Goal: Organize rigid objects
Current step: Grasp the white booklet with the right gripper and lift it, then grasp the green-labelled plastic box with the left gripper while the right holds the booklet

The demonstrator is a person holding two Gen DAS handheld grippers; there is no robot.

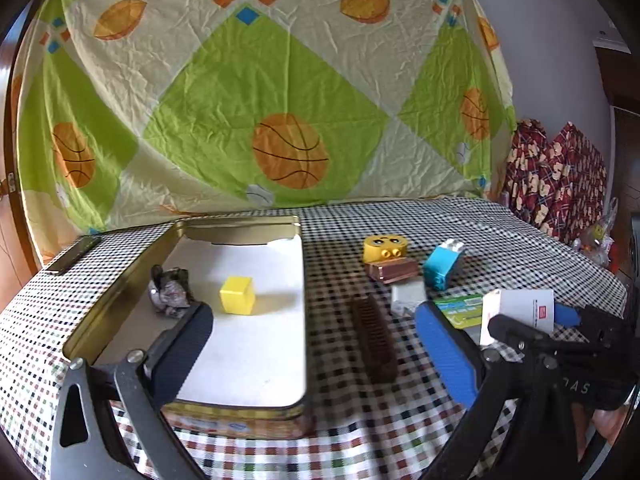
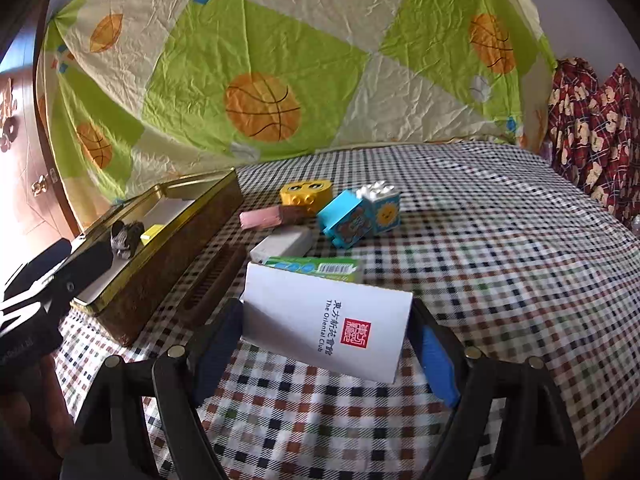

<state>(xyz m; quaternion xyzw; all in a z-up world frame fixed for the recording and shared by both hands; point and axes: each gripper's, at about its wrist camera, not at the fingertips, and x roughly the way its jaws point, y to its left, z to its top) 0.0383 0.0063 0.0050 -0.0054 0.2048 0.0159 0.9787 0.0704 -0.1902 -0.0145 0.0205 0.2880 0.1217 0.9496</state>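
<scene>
A gold tin box (image 1: 120, 280) lies open on the checked table, holding a yellow cube (image 1: 237, 295) and a crumpled foil wad (image 1: 170, 292). My left gripper (image 1: 316, 316) is open and empty, with one finger over the tin and the other right of a brown comb (image 1: 374, 340). My right gripper (image 2: 326, 320) is shut on a white card box (image 2: 326, 322), printed "The Oriental Club", held tilted just above the cloth. It also shows in the left wrist view (image 1: 520, 308). The tin also shows in the right wrist view (image 2: 168, 256).
On the cloth lie a yellow toy block (image 1: 385, 247), a copper-pink bar (image 1: 394, 270), a blue and white toy block (image 1: 443, 266), a white eraser (image 2: 286, 243) and a green pack (image 2: 316, 268). A dark phone (image 1: 74, 254) lies at the far left.
</scene>
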